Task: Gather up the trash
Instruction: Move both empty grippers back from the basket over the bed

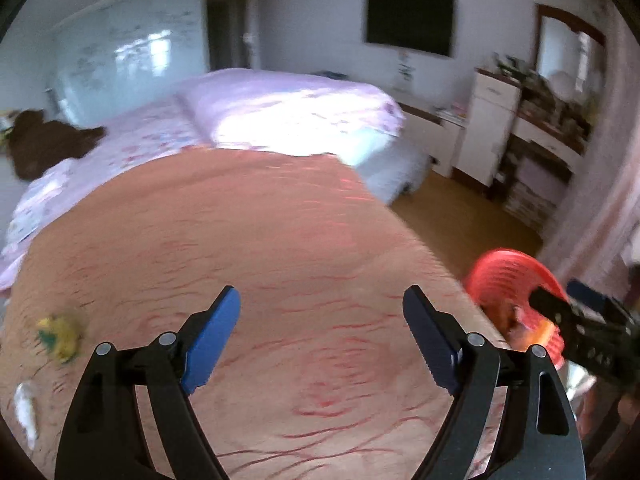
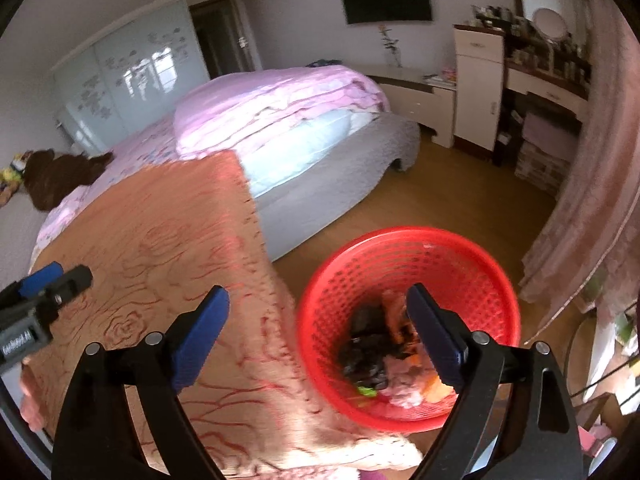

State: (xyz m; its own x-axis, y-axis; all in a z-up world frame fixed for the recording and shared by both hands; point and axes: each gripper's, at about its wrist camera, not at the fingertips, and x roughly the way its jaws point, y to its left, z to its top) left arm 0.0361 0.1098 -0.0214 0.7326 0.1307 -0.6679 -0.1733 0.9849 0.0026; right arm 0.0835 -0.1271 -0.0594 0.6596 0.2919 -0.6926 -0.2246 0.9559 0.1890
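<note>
Bed (image 1: 120, 148) carries an orange rose-patterned blanket (image 1: 248, 264), a folded pink quilt (image 1: 288, 108) and a brown garment (image 1: 44, 144); on the blanket, a yellow-green scrap (image 1: 60, 334) and a white scrap (image 1: 26, 408), apart; wooden floor (image 2: 420, 208) bears a red basket (image 2: 492, 280) beside the blanket's edge.

Left gripper (image 1: 322, 320): black angled arms, silver pivot pins, blue ribbed pads (image 1: 214, 340). Right gripper (image 2: 318, 320): same build, black arms, round silver rivets, blue serrated pads (image 2: 200, 340). Seen side-on from the other camera: black perforated body, small screws, white lettering, too blurred to read.
</note>
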